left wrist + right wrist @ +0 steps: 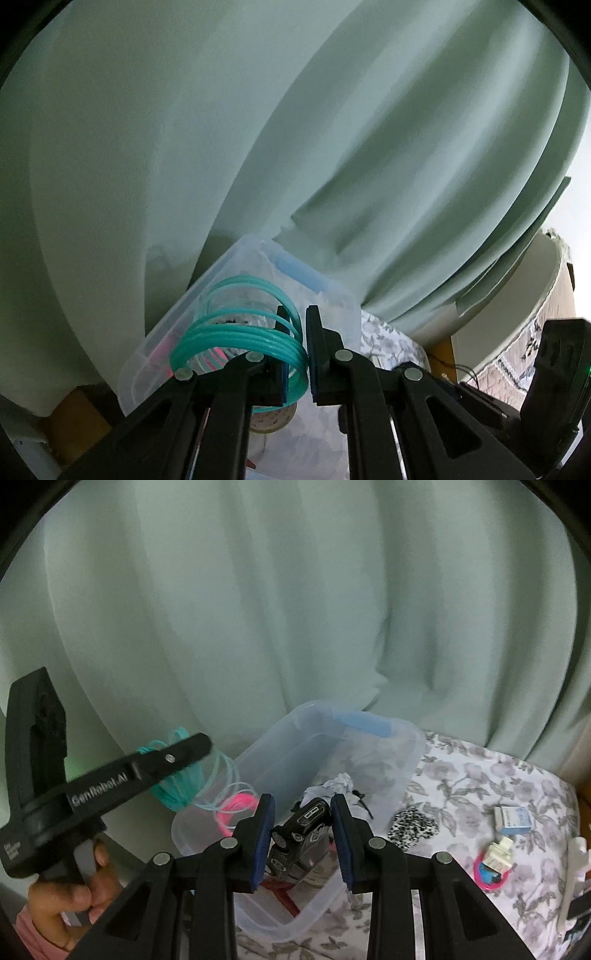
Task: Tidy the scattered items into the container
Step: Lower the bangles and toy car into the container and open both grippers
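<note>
My left gripper (297, 312) is shut on a teal coil of plastic tubing (236, 339), which loops out to the left of the fingers, in front of the clear plastic container (236, 258). In the right wrist view the left gripper (195, 747), held by a hand (70, 897), hangs with the teal coil (177, 784) left of the container (410, 760). My right gripper (302, 801) is shut on a black toy car (301, 836) above the container's near side. A pink coil (236, 806) and a white crumpled item (340, 781) lie inside the container.
The container stands on a floral cloth (476, 775) before a pale green curtain (295, 609). To its right lie a leopard-print item (412, 829), a small box (513, 818) and a pink ring with a white piece (493, 867).
</note>
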Tool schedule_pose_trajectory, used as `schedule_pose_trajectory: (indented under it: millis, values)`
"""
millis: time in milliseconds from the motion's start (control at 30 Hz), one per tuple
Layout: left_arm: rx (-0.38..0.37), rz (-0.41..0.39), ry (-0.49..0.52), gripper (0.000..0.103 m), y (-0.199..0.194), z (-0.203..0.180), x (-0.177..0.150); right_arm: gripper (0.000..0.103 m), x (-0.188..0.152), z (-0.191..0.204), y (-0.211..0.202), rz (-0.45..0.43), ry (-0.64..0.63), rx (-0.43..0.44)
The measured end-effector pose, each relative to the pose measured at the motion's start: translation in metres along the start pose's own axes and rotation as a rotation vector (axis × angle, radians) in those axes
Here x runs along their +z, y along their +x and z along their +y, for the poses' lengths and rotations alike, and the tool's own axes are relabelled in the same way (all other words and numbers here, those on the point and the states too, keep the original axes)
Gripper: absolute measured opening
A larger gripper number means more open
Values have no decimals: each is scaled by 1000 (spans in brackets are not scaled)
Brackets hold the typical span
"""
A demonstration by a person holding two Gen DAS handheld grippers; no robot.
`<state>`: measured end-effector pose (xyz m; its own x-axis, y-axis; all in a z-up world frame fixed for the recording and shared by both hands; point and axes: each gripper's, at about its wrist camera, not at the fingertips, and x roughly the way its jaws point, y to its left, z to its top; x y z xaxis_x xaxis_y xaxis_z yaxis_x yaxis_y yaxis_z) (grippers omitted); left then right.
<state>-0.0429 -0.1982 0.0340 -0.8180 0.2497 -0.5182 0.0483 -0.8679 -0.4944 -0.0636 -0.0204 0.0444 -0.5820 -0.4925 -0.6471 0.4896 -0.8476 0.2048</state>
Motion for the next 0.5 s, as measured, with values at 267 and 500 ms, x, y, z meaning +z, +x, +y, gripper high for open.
schedule_pose_trajectory:
  millis: [267,500]
  values:
    - [8,84,24,8,27,5,-7,34,3,-5,36,57,16,6]
    - [64,146,5,8,47,15,-13,34,5,-18,54,86,51,0]
